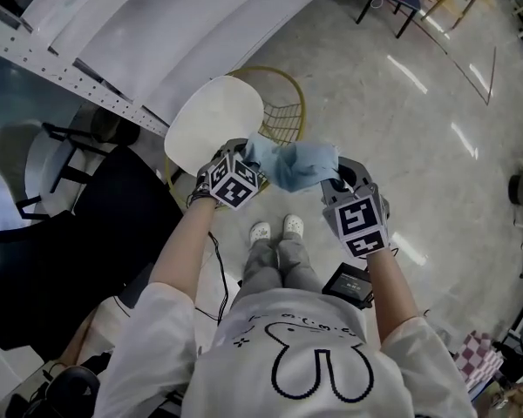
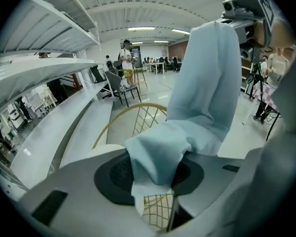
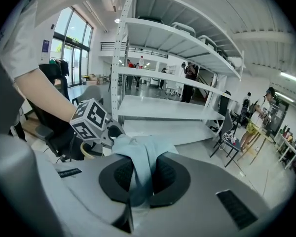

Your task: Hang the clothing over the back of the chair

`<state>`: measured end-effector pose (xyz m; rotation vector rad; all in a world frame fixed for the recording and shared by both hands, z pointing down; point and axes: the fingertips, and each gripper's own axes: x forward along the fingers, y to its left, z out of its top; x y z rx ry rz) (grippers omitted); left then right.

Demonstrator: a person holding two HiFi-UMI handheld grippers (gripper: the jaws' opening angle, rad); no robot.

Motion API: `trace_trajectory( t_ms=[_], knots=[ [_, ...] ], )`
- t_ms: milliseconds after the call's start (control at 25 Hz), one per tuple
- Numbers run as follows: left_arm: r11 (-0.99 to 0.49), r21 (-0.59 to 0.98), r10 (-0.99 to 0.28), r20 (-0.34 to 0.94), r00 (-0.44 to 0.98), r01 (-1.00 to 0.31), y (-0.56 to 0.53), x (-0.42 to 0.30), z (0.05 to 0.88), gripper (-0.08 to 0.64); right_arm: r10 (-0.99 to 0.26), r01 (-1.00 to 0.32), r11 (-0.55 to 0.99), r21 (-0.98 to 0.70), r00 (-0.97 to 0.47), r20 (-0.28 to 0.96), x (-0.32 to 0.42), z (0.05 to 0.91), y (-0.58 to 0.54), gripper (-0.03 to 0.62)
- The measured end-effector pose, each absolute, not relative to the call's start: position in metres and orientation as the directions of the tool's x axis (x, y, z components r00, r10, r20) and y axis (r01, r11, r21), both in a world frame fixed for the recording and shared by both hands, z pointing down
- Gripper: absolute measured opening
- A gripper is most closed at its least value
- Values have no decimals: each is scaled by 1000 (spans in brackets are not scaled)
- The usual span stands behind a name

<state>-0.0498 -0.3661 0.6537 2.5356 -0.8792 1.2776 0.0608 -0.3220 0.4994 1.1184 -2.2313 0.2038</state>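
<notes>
Pale blue fabric, one soft garment (image 1: 292,165), was slung between the two tools above the chair (image 1: 211,122), level with its gold wire back (image 1: 289,111) and not yet resting on it. What kind of garment it was could not be told.

Left hand-held gripper (image 2: 155,177): jaws partway apart, a bunched fold lying between the pads, and the wire mesh visible through the gap below. No firm pinch was evident.

Right hand-held gripper (image 3: 140,177): jaws closed on a narrow gathered strip of the same fabric, pinched between the dark pads.

Handling, as judged: the garment appeared light and limp, folding and sagging under its own weight, with no stiffness to hold a shape. It was not fragile. The weave looked matte rather than slick, but a thin fold could creep out of a loose jaw. Hold was best taken at two well-separated points along one edge, so the cloth spread flat and fell evenly either side of the back rail. The wire lattice might snag a trailing corner.

Count: one garment, one wire-backed chair, two hand-held grippers. One black office chair (image 1: 96,225) stood apart at the person's left.
</notes>
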Motion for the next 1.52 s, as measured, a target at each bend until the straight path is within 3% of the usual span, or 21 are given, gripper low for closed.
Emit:
trace_trajectory(
  t_ms=[440,960,1240,1520],
  knots=[
    [-763,12,-374,807,456,-646,-355,-67,652,305,-685,-833,544,99,-373,625,76,502,-316,-2],
    [-725,39,-474,695,540,-688,-333,-68,594,310,-593,-807,584,89,-349,725,83,543,-291,0],
    [-711,33,-515,655,553,-702,-316,-52,583,215,-536,-810,585,50,-339,773,92,574,-274,0],
    [-673,62,-527,659,537,-737,-315,-42,576,14,-424,-805,592,-31,-344,838,92,620,-262,2]
  ],
)
